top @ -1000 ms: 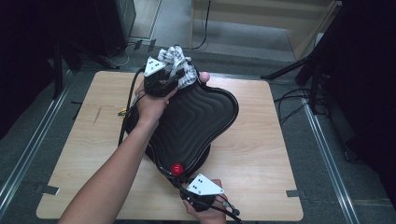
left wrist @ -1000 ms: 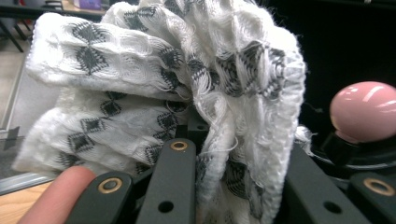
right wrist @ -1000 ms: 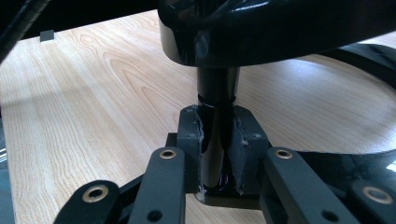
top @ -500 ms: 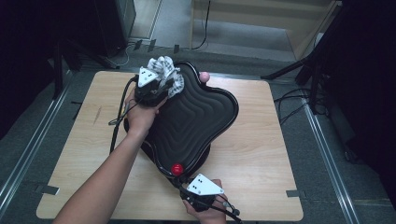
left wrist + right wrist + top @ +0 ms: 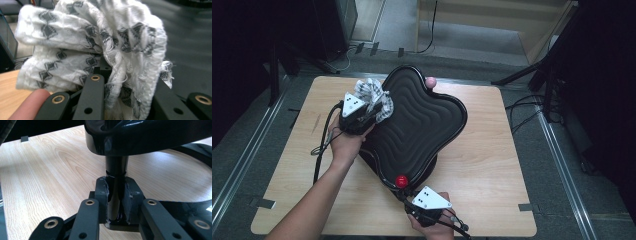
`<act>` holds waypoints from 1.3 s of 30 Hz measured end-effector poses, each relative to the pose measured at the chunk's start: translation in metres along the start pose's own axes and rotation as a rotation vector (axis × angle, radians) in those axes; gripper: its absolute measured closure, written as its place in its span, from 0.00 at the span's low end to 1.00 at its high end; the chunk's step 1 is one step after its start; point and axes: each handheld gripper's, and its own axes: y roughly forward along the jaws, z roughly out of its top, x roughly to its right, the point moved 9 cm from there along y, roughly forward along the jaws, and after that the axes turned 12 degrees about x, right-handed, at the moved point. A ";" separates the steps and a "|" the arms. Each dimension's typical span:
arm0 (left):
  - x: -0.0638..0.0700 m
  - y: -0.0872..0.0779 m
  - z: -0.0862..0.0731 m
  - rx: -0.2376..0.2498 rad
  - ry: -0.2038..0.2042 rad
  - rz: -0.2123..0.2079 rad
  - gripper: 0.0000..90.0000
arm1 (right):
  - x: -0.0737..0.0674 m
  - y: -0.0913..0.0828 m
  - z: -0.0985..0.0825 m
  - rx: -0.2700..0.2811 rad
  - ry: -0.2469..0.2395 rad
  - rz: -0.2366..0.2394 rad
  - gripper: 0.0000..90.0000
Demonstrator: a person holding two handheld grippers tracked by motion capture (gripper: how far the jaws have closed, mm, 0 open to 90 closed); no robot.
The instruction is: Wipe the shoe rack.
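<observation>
- We see a large black quilted cushion-like seat with a glossy black rim (image 5: pixel 422 127) lying across the middle of the light wooden table (image 5: pixel 497 165), tilted so that 1 corner points at the near edge.
- In the high view, the left gripper (image 5: pixel 374 107) sits at the seat's left edge, and its jaws are closed on a crumpled white cloth with a dark grey diamond pattern (image 5: pixel 373 97).
- In the left gripper view, that cloth (image 5: pixel 100 47) bunches up over the 2 black jaws and hides their tips; the seat's ribbed dark surface lies just behind it.
- The cloth rests against the seat's upper left part, touching it.
- The right gripper (image 5: pixel 116 197) is clamped tight on a glossy black post (image 5: pixel 116 170) that comes down from the seat's rim; both pads press on it.
- In the high view, the right gripper (image 5: pixel 404 197) is at the table's near edge, just beside a red knob (image 5: pixel 401 181) on the seat's rim.
- A pink knob (image 5: pixel 430 81) sits on the seat's far edge.
</observation>
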 end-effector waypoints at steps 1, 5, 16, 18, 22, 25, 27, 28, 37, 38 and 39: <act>-0.001 -0.002 -0.001 -0.002 -0.013 0.003 0.87 | 0.000 0.000 0.000 0.000 0.001 0.000 0.85; -0.004 -0.011 -0.007 -0.028 -0.029 0.009 0.88 | 0.000 0.000 0.000 0.000 0.001 -0.001 0.84; -0.020 -0.033 -0.023 -0.055 -0.045 0.042 0.87 | 0.000 0.000 0.000 0.000 0.002 -0.001 0.84; -0.020 -0.034 -0.023 -0.057 -0.051 0.043 0.87 | 0.000 0.000 0.000 0.000 0.002 -0.002 0.84; -0.017 -0.031 -0.020 -0.055 -0.052 0.045 0.88 | 0.000 0.000 0.000 0.000 0.003 -0.002 0.85; -0.012 -0.024 -0.016 -0.052 -0.047 0.036 0.88 | 0.000 0.000 0.000 0.001 0.003 -0.002 0.84; -0.007 -0.019 -0.011 -0.049 -0.040 0.026 0.88 | 0.000 0.000 0.000 0.001 0.003 -0.001 0.84; -0.004 -0.016 -0.009 -0.048 -0.036 0.021 0.88 | 0.000 0.000 0.000 0.001 0.002 -0.001 0.85; 0.026 0.019 0.017 -0.025 -0.024 -0.030 0.88 | 0.000 0.000 0.000 0.002 0.002 0.001 0.84; 0.028 0.022 0.019 -0.023 -0.027 -0.032 0.88 | 0.000 0.000 0.000 0.003 0.002 0.002 0.84; 0.031 0.026 0.023 -0.023 -0.024 -0.037 0.88 | 0.000 0.000 0.000 0.003 0.002 0.002 0.84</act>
